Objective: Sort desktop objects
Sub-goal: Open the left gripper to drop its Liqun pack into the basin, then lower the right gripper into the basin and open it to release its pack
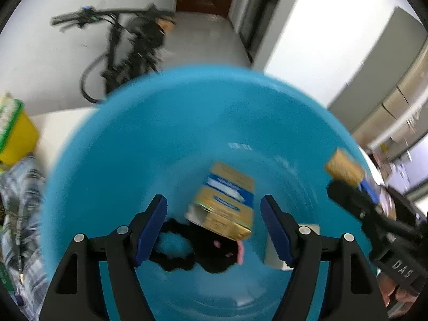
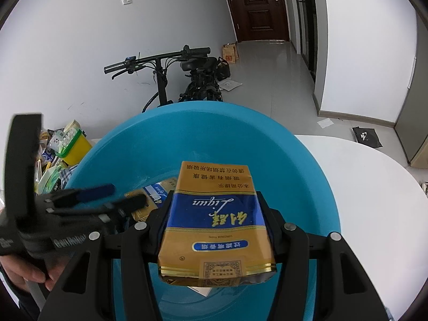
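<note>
The left gripper [image 1: 214, 230] is hanging over the blue basin [image 1: 112, 160] with its jaws standing apart and nothing between them; just ahead of the gap, a gold-and-blue cigarette pack [image 1: 223, 200] is tilting above the basin floor, blurred, so whether it is falling or already lying there cannot be told; below the left jaw a black looped item [image 1: 184, 251] is lying in the basin, and beyond the right jaw a pale flat piece [image 1: 272, 248] is resting against the wall; the basin is probably serving as the bin for sorted things, which would explain why the jaws are poised over it. Well left of the jaws, clutter and a yellow box [image 1: 18, 139] are sitting on the table.

The right gripper [image 2: 216, 230] is clamping a second cigarette pack [image 2: 216, 224] between its jaws, holding it over the basin interior, likely so it drops inside on release; left of those jaws the other gripper is crossing the view.
</note>
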### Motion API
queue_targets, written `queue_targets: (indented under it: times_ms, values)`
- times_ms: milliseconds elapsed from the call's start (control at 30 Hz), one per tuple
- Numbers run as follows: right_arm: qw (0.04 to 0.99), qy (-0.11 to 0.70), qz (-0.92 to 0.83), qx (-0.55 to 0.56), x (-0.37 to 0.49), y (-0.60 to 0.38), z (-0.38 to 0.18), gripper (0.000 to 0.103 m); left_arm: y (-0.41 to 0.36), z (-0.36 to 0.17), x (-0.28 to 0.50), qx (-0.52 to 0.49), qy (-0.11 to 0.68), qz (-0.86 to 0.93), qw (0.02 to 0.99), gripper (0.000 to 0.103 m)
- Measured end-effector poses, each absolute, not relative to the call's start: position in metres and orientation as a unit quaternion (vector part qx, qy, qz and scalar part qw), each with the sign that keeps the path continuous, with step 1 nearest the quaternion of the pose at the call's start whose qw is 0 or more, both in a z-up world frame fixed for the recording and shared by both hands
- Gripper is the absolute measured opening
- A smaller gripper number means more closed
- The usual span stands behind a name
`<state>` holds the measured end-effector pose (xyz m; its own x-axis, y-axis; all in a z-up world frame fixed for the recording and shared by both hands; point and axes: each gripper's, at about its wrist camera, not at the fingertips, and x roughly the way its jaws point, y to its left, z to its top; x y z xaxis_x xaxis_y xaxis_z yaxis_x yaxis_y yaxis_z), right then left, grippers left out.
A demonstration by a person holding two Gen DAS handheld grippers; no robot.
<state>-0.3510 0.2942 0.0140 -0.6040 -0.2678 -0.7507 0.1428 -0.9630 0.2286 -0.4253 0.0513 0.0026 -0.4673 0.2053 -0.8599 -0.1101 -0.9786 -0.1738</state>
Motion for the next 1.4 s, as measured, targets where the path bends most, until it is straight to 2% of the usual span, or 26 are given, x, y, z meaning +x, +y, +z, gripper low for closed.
queue_targets:
  times_ms: [67, 400, 733, 1400]
  values:
    - [0.116, -0.071, -0.892, 0.43, -0.351, 0.293, 0.014, 0.053, 0.045, 0.011, -0.423, -0.487, -0.035, 0.87, 0.075, 0.08]
    - [0.115, -0.045, -0.884, 0.451, -0.353, 0.283, 0.005, 0.054, 0.026, 0.044, -0.404, -0.445, -0.051, 0.891, 0.07, 0.082]
    - [0.127, 0.003, -0.866, 0.484, -0.351, 0.27, -0.006, 0.055, 0.037, 0.045, -0.401, -0.448, -0.029, 0.89, 0.078, 0.082]
    - [0.144, 0.011, -0.849, 0.508, -0.353, 0.267, -0.014, 0.055, 0.038, 0.043, -0.401, -0.445, -0.006, 0.893, 0.065, 0.082]
